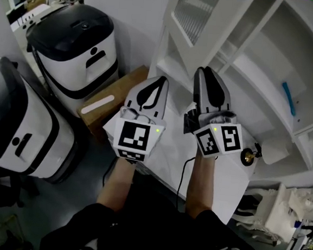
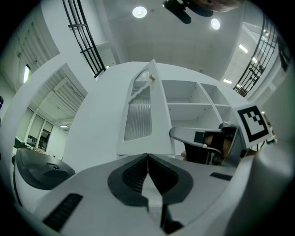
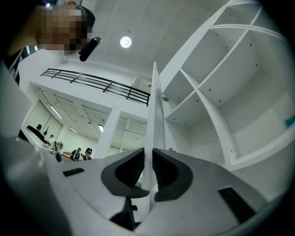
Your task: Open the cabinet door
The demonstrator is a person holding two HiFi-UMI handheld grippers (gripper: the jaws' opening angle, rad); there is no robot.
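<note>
The white cabinet (image 1: 271,61) stands with its ribbed-glass door (image 1: 198,11) swung open, its bare shelves showing. My right gripper (image 1: 208,72) sits at the door's lower free edge. In the right gripper view the door's edge (image 3: 156,110) runs down between the jaws of my right gripper (image 3: 150,154), filling the narrow gap between the pads. My left gripper (image 1: 159,79) is beside it to the left, shut with nothing in it. In the left gripper view the left gripper (image 2: 147,156) points at the open door (image 2: 138,115), with the right gripper (image 2: 216,143) alongside.
Two white-and-black machines (image 1: 76,44) (image 1: 14,131) stand at the left, with a cardboard box (image 1: 112,99) between them and the cabinet. A white panel (image 1: 170,150) lies under the grippers, a brass knob (image 1: 248,155) at its right. A blue item (image 1: 288,98) rests on a shelf.
</note>
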